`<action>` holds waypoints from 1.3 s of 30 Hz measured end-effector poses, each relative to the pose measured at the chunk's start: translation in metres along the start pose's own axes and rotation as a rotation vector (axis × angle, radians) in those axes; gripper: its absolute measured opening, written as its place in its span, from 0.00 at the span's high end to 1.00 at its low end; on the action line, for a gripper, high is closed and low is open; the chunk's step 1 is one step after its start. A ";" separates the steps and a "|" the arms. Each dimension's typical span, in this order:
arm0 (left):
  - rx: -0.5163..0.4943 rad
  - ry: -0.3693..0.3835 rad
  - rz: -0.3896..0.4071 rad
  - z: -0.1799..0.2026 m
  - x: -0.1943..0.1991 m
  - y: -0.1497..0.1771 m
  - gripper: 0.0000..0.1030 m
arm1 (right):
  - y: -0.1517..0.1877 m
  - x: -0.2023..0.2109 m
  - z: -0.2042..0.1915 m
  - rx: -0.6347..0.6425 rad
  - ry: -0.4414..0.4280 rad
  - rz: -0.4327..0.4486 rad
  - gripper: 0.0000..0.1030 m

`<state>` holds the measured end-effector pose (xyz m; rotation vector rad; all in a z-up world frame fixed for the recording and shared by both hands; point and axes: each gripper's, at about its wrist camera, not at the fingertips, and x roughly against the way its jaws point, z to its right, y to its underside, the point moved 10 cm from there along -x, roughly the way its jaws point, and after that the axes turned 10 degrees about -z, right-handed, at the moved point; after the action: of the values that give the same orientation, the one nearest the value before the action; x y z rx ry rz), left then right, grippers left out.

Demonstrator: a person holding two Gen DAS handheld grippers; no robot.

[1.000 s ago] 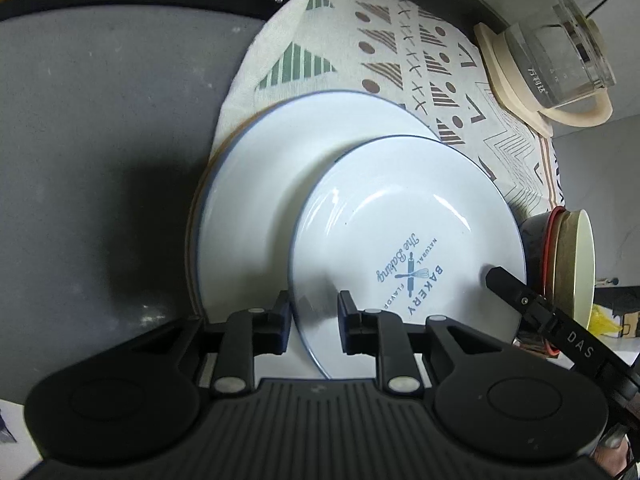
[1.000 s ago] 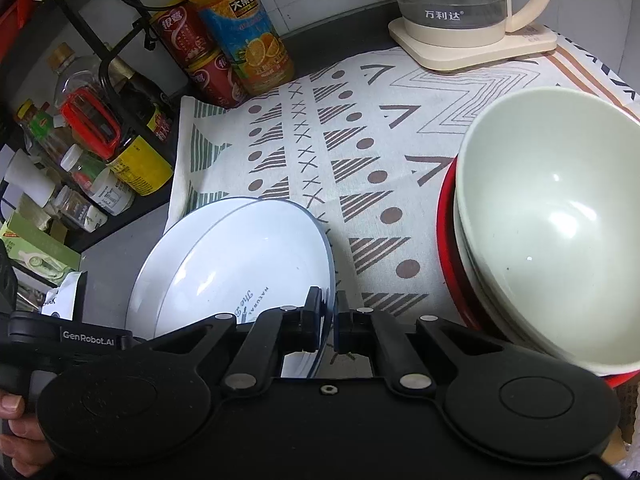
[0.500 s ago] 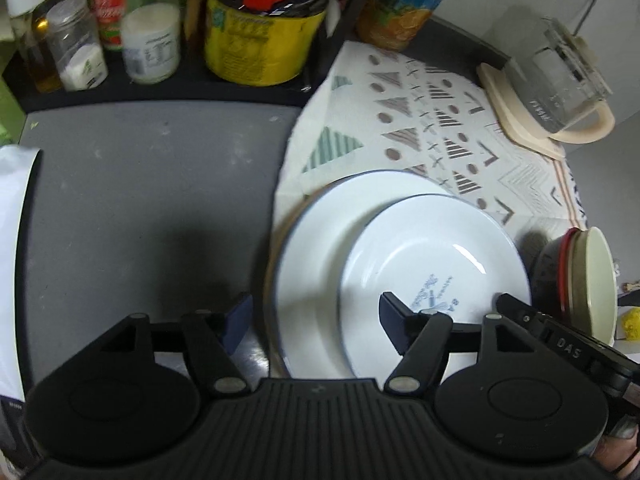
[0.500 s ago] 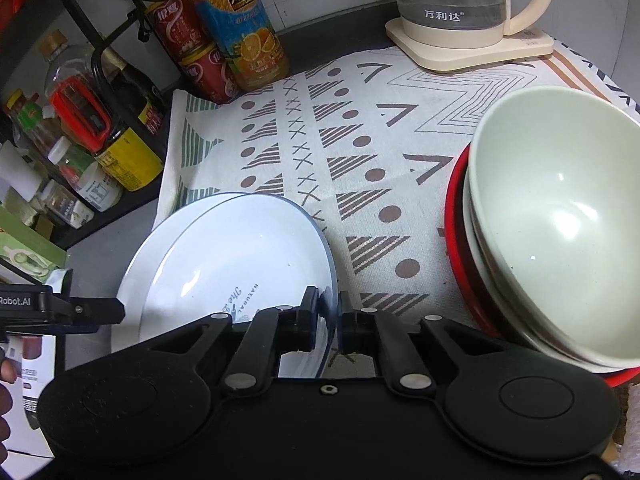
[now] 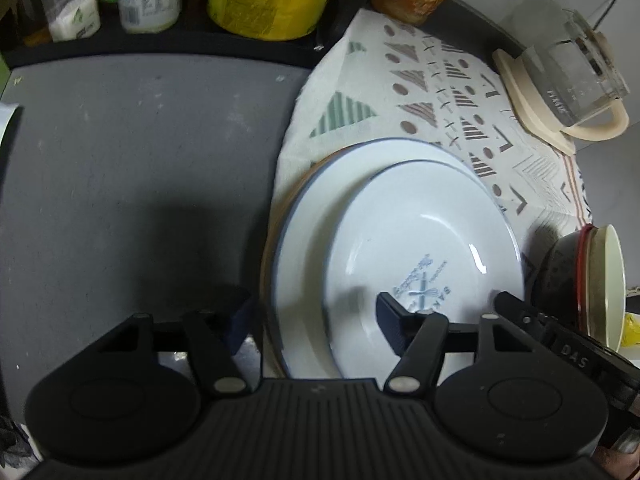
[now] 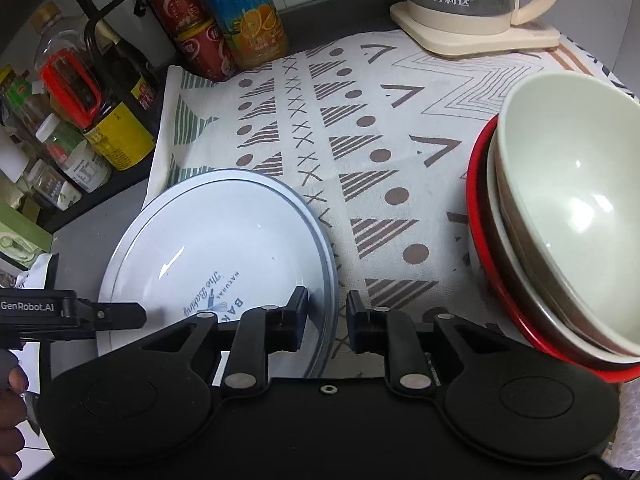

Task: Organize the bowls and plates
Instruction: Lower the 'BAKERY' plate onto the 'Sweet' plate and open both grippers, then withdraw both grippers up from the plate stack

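Note:
A small white plate with blue bakery print (image 5: 416, 252) lies on a larger white blue-rimmed plate (image 5: 308, 216), at the left edge of the patterned cloth. It also shows in the right wrist view (image 6: 224, 248). My left gripper (image 5: 314, 322) is open above the plates' near edge, holding nothing. My right gripper (image 6: 326, 320) is open, its fingers either side of the small plate's right rim. A cream bowl (image 6: 568, 208) is nested in a stack with a red-rimmed bowl (image 6: 478, 216) at the right; the stack also shows in the left wrist view (image 5: 600, 280).
A patterned cloth (image 6: 360, 132) covers the counter. A glass kettle on a cream base (image 6: 472, 12) stands at the back right. Bottles, cans and jars (image 6: 224, 20) crowd a rack at the back left. Grey counter (image 5: 140, 160) lies left of the plates.
My left gripper let go of the small plate's rim, opened wide and drew back. My right gripper, shut on the plate's right rim, has now opened. The small plate rests on the larger one.

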<state>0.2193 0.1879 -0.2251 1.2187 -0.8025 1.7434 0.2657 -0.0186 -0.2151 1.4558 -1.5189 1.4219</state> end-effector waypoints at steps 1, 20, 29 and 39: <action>0.011 -0.001 -0.001 -0.003 -0.001 0.000 0.44 | 0.000 0.000 0.000 0.002 0.002 0.001 0.80; 0.034 0.046 0.032 -0.014 0.006 -0.001 0.73 | 0.003 -0.004 -0.006 -0.035 -0.033 -0.015 0.75; -0.038 0.009 0.038 -0.006 0.018 -0.006 0.68 | 0.002 0.006 -0.011 -0.031 0.011 0.006 0.67; -0.086 -0.023 0.115 0.013 0.049 -0.020 0.36 | -0.019 0.058 -0.025 0.004 -0.066 0.131 0.37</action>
<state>0.2339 0.1985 -0.1741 1.1571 -0.9681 1.7698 0.2640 -0.0099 -0.1495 1.4414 -1.6797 1.4659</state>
